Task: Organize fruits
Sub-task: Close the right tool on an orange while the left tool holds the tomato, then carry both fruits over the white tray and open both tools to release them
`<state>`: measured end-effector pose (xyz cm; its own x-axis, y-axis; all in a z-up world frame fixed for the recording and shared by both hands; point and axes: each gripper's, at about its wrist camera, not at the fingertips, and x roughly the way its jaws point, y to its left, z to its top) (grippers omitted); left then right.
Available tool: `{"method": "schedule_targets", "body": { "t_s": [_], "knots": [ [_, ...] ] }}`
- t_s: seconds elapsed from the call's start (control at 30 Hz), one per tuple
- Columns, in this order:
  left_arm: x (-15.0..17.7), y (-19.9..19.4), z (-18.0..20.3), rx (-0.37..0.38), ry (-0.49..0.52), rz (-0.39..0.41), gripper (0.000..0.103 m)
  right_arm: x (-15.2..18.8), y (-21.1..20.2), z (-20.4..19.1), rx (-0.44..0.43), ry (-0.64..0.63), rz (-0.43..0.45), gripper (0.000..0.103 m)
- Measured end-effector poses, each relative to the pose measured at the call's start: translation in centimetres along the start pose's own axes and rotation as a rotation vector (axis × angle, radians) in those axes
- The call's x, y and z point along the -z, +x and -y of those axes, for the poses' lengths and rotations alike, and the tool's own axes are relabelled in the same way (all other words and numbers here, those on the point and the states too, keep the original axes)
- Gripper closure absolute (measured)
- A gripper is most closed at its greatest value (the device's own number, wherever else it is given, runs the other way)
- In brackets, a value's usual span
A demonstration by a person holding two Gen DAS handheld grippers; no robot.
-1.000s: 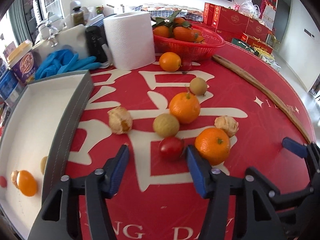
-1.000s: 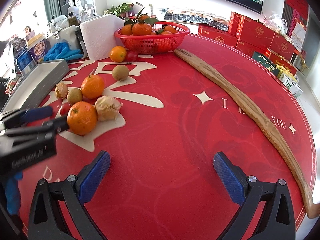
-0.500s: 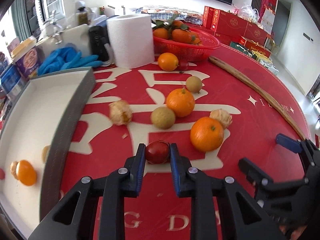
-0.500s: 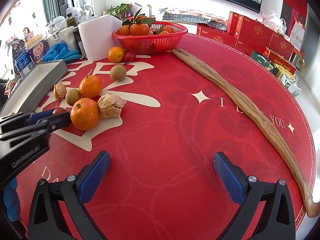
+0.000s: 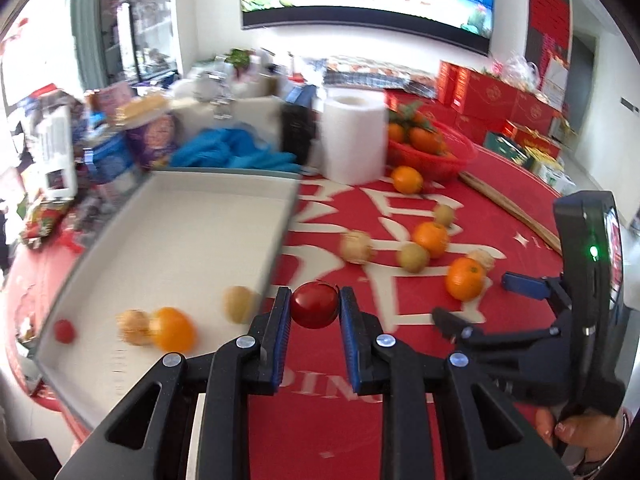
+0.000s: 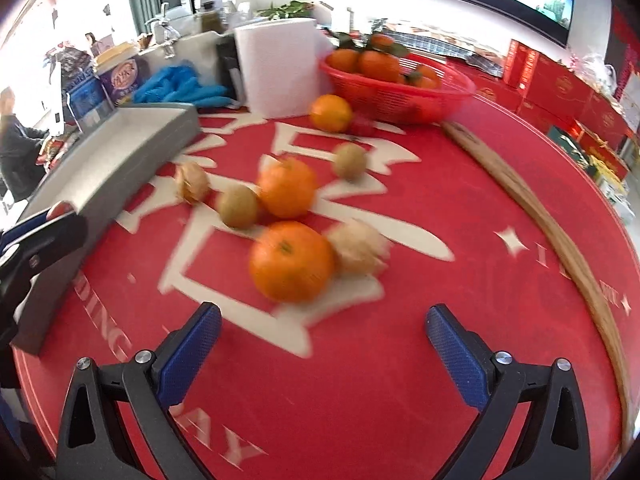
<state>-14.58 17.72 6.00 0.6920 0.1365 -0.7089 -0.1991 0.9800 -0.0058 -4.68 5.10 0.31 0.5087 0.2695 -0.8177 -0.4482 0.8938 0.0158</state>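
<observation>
One small red tomato [image 5: 314, 306] is now off the table [image 5: 420, 420], clenched between the blue fingers [image 5: 280, 330] of the left gripper [image 5: 314, 312], where half a second ago it was only being closed on down on the red cloth. The gripper has swung left and up, and the tomato hangs just beside the near edge of the white tray [image 5: 280, 236], which already holds an orange [image 5: 173, 329], a kiwi [image 5: 239, 303], a peeled tangerine [image 5: 134, 332] and another small tomato [image 5: 64, 331]. To my eye this fruit is about to join them. The right gripper [image 6: 322, 336] has meanwhile moved in toward the nearest loose orange [image 6: 291, 261], its fingers spread wide and holding nothing, so that one looks next. Several fruits still lie on the table, so the sorting is partway.
</observation>
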Motion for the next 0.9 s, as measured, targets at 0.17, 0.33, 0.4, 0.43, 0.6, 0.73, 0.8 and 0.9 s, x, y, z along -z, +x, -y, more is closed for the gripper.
{"method": "schedule_targets", "body": {
  "t_s": [0.17, 0.33, 0.4, 0.43, 0.6, 0.73, 0.8, 0.9],
  "knots": [
    [0.5, -0.3, -4.5, -0.059, -0.060, 0.019, 0.077, -1.3, 0.4, -1.3, 0.011, 0.009, 0.018, 0.053],
    [1.4, 0.3, -8.1, -0.074, -0.138, 0.000, 0.077, -1.7, 0.2, -0.4, -0.047, 0.064, 0.020, 0.065],
    [1.6, 0.4, -9.2, -0.077, -0.158, -0.001, 0.077, -1.7, -0.6, -0.4, -0.074, 0.073, 0.028, 0.065],
    [1.7, 0.3, -9.6, -0.077, -0.164, -0.001, 0.077, -1.8, -1.0, -0.7, -0.080, 0.068, 0.033, 0.065],
    [2.0, 0.7, -11.3, -0.102, -0.190, 0.005, 0.077, -3.2, -1.9, -4.1, -0.163, 0.009, 0.036, 0.064],
    [2.4, 1.3, -12.7, -0.119, -0.222, -0.009, 0.077, -4.8, -1.5, -8.2, -0.212, -0.066, 0.036, 0.064],
    [2.6, 1.6, -13.4, -0.130, -0.235, -0.017, 0.077, -5.5, -1.3, -10.5, -0.236, -0.107, 0.039, 0.064],
    [2.6, 1.6, -14.1, -0.150, -0.242, -0.014, 0.077, -6.5, -0.3, -13.5, -0.273, -0.144, 0.028, 0.064]
  ]
}}
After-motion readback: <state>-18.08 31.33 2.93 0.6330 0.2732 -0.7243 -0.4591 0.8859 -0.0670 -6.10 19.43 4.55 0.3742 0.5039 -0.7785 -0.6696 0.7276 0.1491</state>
